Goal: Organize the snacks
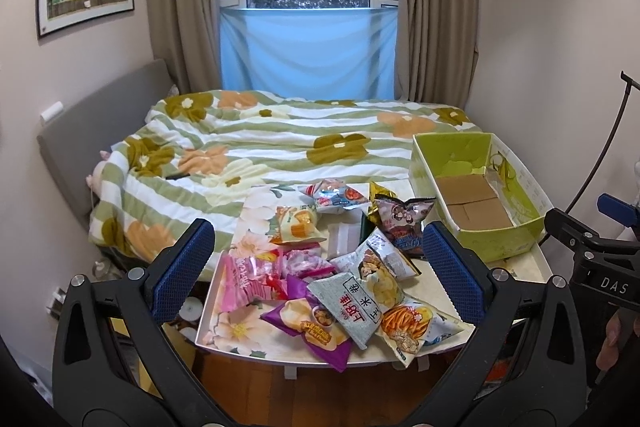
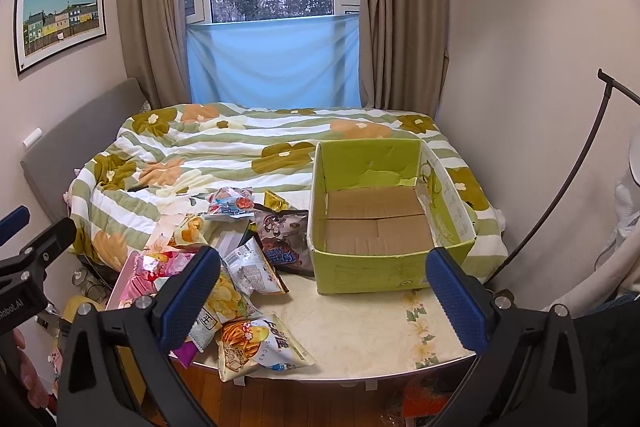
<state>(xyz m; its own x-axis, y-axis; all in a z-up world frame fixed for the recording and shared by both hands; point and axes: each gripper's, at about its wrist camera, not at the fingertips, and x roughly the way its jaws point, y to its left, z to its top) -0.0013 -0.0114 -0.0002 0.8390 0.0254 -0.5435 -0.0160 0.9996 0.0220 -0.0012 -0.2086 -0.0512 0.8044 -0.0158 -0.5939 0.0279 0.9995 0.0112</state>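
Observation:
Several snack bags lie in a heap on a small floral table [image 1: 436, 291]: a purple chip bag [image 1: 316, 327], a pink bag [image 1: 248, 279], a grey-green bag [image 1: 348, 307], an orange sticks bag [image 1: 408, 327] and a dark bag [image 1: 404, 223]. An empty green cardboard box [image 1: 500, 239] stands at the table's right. My left gripper [image 1: 320, 267] is open, above the heap. My right gripper [image 2: 324, 295] is open, in front of the box [image 2: 380, 271], with the sticks bag [image 2: 256, 343] at its lower left.
A bed with a green striped floral blanket [image 1: 280, 139] lies behind the table, under a curtained window. A grey headboard [image 1: 100, 123] is at left. A black stand pole [image 2: 576, 179] leans at right. Wooden floor [image 2: 300, 403] shows below the table's front edge.

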